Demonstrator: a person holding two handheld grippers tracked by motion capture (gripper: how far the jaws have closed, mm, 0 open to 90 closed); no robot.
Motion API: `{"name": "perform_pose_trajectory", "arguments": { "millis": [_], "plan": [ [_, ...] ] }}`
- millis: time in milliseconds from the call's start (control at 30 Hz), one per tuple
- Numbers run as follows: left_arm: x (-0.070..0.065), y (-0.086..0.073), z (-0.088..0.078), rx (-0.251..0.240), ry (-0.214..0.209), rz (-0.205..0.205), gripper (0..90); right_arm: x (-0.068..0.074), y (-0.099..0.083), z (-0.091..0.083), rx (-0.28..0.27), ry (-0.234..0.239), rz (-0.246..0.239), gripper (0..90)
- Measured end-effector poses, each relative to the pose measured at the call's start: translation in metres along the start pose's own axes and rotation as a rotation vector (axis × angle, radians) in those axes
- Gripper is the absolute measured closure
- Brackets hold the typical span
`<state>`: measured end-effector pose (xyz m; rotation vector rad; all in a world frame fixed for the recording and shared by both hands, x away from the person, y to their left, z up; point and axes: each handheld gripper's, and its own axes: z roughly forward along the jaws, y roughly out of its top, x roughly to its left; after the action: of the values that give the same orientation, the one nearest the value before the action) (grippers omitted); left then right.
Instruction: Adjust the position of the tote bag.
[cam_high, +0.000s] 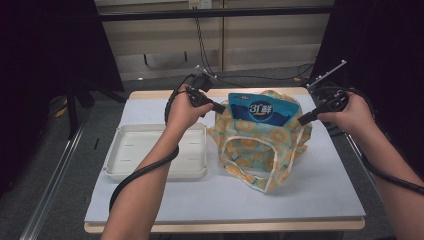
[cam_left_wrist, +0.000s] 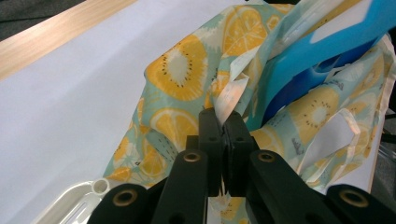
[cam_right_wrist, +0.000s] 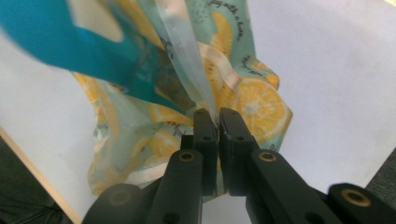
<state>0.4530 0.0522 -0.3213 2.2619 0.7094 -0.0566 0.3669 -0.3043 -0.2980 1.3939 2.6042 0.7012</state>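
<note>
Cotton tote with an orange-slice print (cam_high: 257, 145) sits slumped in the middle of the high view, on the white-covered table (cam_high: 320, 185), with a blue snack pouch (cam_high: 260, 111) poking up out of its mouth. Off to the left of the frame there's a cream plastic tray (cam_high: 125, 155), nothing in it as far as I can see.

Both tools are clamped down on the fabric. The left gripper (cam_high: 220, 107) comes in from the upper left of the bag and, in its own view, the jaws are pinched tight on the white-edged rim of the tote (cam_left_wrist: 231, 95). The right gripper (cam_high: 303, 119) is at the upper right side, and in the right gripper view its jaws are closed on a pale strip of the bag's edge (cam_right_wrist: 191, 60), so narrow grip on cloth on both sides.

My read: this is the "hold the bag open" step, one side pinned by each hand, with the pouch only partly inside or about to come out, can't say which. Next move probably needs the two rims pulled apart evenly so the mouth stays wide. If either grip is just on the trim, it could slip, so gentle tension seems smart.
</note>
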Motion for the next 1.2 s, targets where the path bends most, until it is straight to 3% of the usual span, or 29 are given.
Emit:
{"name": "perform_pose_trajectory", "arguments": {
  "millis": [300,367,400,433,533,633,667,700,833,900,967,1067,1133,1200],
  "plan": [
    [0.007,-0.006,0.015,-0.013,-0.002,-0.024,88.3,-0.009,-0.004,0.011,-0.017,-0.020,0.026,90.0],
    [0.008,-0.007,0.019,-0.034,-0.002,-0.054,88.3,-0.011,-0.004,0.015,-0.016,-0.023,0.029,90.0],
    [0.011,-0.007,0.018,-0.007,-0.005,-0.018,88.4,-0.012,-0.004,0.016,-0.011,-0.021,0.037,90.0],
    [0.010,-0.008,0.021,-0.025,-0.002,-0.051,88.4,-0.014,-0.005,0.018,-0.013,-0.021,0.038,90.0],
    [0.012,-0.009,0.023,-0.009,-0.004,-0.033,88.4,-0.019,-0.006,0.022,-0.018,-0.021,0.052,90.0],
    [0.012,-0.011,0.028,-0.024,-0.005,-0.066,88.5,-0.023,-0.008,0.027,-0.010,-0.020,0.064,90.0],
    [0.015,-0.011,0.027,0.001,-0.004,-0.035,88.5,-0.024,-0.008,0.029,-0.011,-0.018,0.069,90.0],
    [0.014,-0.012,0.029,-0.007,-0.008,-0.052,88.5,-0.025,-0.009,0.030,-0.006,-0.015,0.067,90.0],
    [0.017,-0.015,0.032,-0.002,-0.002,-0.048,88.5,-0.027,-0.010,0.036,-0.009,-0.019,0.084,90.0],
    [0.016,-0.018,0.035,-0.029,-0.004,-0.083,88.4,-0.028,-0.011,0.039,0.000,-0.020,0.086,90.0],
    [0.020,-0.019,0.035,-0.001,-0.008,-0.048,88.2,-0.029,-0.012,0.042,-0.004,-0.017,0.092,90.0],
    [0.021,-0.022,0.038,-0.004,-0.009,-0.046,87.9,-0.030,-0.012,0.045,0.011,-0.019,0.095,90.0],
    [0.020,-0.024,0.040,-0.021,-0.008,-0.078,87.9,-0.030,-0.012,0.046,0.011,-0.026,0.096,90.0],
    [0.020,-0.025,0.042,-0.016,-0.006,-0.083,88.0,-0.029,-0.011,0.048,0.015,-0.018,0.101,90.0]
  ]
}}
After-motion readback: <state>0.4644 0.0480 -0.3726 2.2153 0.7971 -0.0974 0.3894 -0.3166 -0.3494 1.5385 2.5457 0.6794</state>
